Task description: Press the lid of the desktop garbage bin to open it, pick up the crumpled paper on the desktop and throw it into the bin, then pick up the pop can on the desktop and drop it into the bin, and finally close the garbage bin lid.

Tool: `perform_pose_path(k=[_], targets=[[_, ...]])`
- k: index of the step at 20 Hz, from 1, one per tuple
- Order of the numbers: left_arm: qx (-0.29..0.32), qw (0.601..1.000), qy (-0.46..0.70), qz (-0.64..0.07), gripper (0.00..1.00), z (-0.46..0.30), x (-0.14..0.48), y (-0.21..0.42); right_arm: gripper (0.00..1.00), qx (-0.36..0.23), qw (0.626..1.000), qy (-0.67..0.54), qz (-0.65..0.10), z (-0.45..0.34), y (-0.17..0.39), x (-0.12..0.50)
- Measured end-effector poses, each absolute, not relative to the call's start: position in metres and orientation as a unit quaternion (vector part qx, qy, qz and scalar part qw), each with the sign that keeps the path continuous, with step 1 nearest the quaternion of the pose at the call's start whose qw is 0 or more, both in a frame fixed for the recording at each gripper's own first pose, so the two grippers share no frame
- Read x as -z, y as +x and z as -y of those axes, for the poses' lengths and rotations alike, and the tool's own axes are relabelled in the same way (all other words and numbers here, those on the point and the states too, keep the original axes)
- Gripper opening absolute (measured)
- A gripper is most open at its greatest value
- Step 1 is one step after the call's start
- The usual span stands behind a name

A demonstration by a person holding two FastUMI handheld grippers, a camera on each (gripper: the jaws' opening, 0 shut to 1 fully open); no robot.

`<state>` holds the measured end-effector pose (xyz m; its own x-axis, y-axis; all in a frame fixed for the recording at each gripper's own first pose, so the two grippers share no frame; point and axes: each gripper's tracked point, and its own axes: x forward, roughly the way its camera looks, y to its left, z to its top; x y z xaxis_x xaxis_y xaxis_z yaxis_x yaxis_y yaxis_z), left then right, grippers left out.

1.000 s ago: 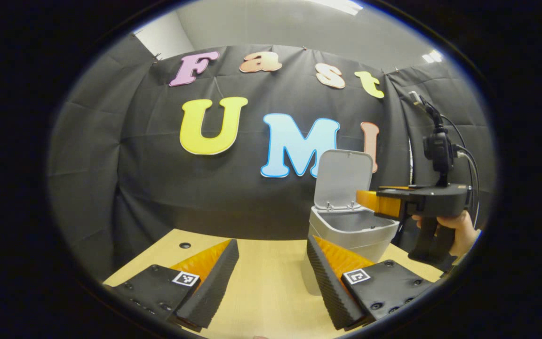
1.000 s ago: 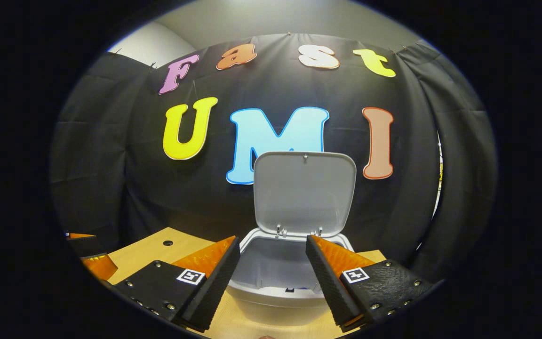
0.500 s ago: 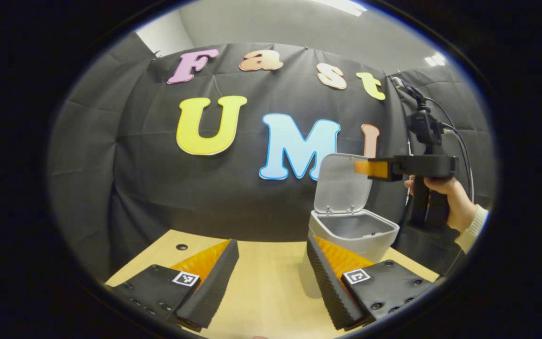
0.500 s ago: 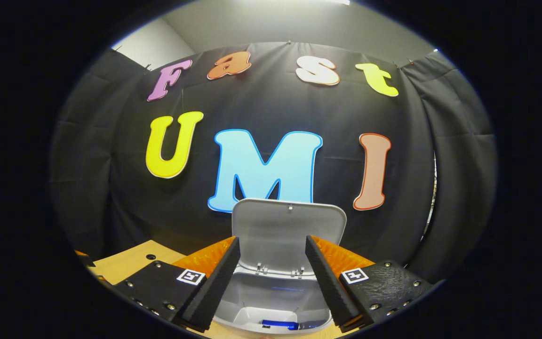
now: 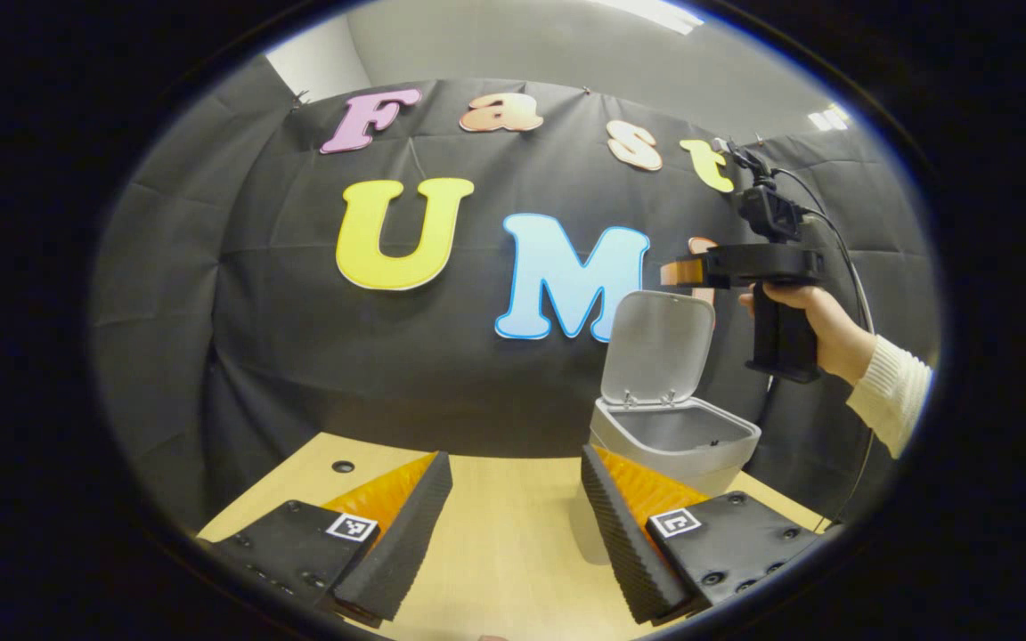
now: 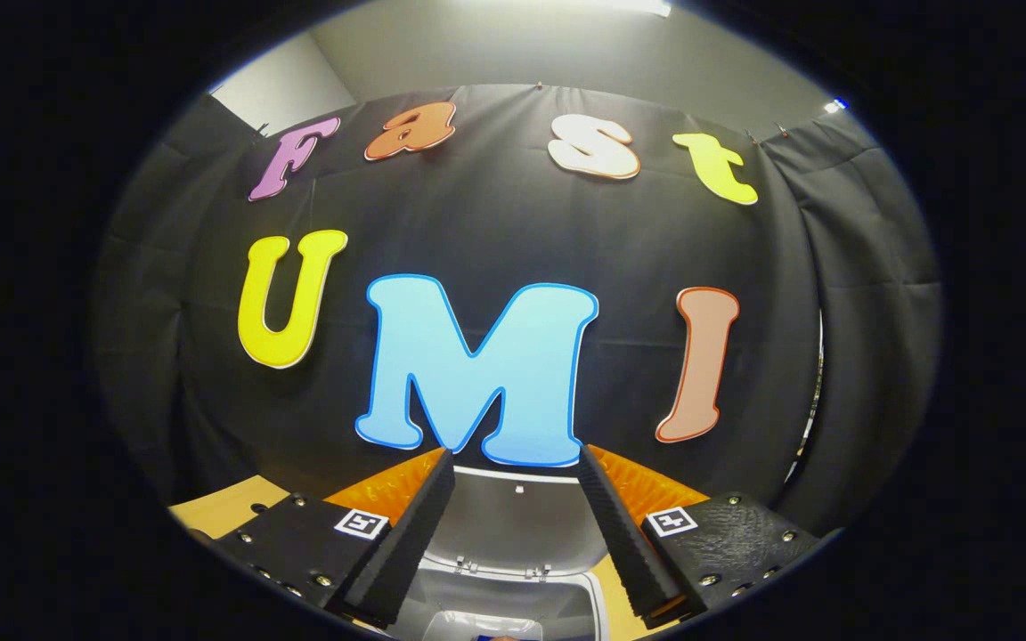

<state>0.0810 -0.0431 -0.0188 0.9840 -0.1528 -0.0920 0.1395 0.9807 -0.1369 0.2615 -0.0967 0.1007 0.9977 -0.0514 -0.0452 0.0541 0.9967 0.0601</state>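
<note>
Cream-sleeved hand (image 5: 811, 325), right gripper (image 5: 675, 271) level above lid (image 5: 660, 347), apparently agape, empty

Your left gripper (image 5: 513, 525) hangs with jaws apart over bare light wooden table (image 5: 495, 534), with nothing between its fingers. Ahead to its right stands the small grey plastic bin (image 5: 669, 441), its mouth uncovered, its white hinged lid (image 5: 660, 347) upright behind it. Your right gripper (image 5: 682, 270) hangs just above that lid's top edge, jaws apart.
</note>
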Motion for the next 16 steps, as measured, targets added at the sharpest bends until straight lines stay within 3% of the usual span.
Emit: perform_pose_path(k=[9, 16], targets=[[0.071, 0.994, -0.069, -0.047, 0.96, 0.023, 0.031, 0.097, 0.90, 0.044, 0.997, 0.032, -0.051, 0.098, 0.297, -0.088], [0.070, 0.993, -0.077, -0.051, 0.96, 0.023, 0.037, 0.100, 0.90, 0.038, 0.998, 0.012, -0.048, 0.096, 0.291, -0.086]])
